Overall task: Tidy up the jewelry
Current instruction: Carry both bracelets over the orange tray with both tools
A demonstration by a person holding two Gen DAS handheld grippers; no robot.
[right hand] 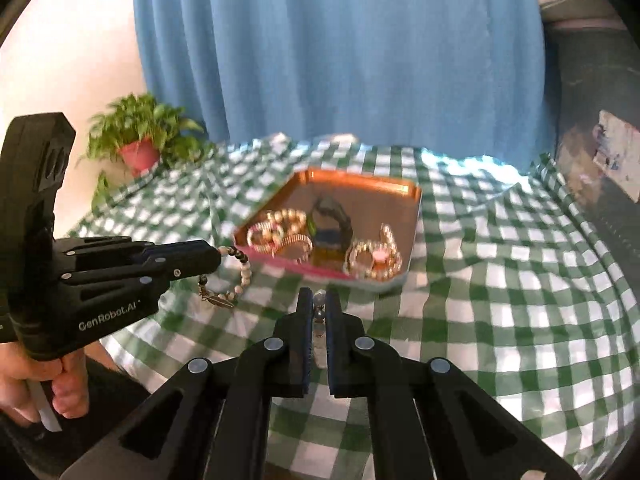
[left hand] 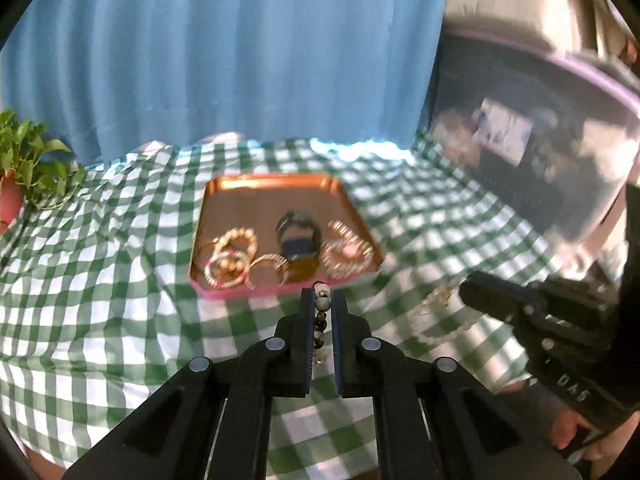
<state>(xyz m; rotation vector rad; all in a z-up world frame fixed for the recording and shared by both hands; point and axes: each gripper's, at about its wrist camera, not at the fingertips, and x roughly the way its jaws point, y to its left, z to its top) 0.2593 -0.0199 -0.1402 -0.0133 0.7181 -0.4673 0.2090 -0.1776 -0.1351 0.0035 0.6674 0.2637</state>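
Note:
A copper tray with a pink rim (left hand: 224,208) (right hand: 412,232) sits on the green checked cloth and holds several gold bracelets (left hand: 234,256) (right hand: 280,228) and a dark watch (left hand: 298,236) (right hand: 332,220). My left gripper (left hand: 323,300) (right hand: 218,256) is shut on a beaded bracelet (left hand: 322,296) (right hand: 244,272) with white and dark beads, held above the cloth just before the tray's near edge. My right gripper (right hand: 319,300) is shut on a pale beaded chain (right hand: 319,300), also just short of the tray. In the left wrist view the chain (left hand: 436,300) hangs from the right gripper (left hand: 466,290).
A potted green plant in a red pot (left hand: 16,176) (right hand: 138,148) stands at the table's far left. A blue curtain (left hand: 240,60) hangs behind. A dark cabinet (right hand: 592,120) stands at the right. The cloth (right hand: 500,300) is rumpled around the tray.

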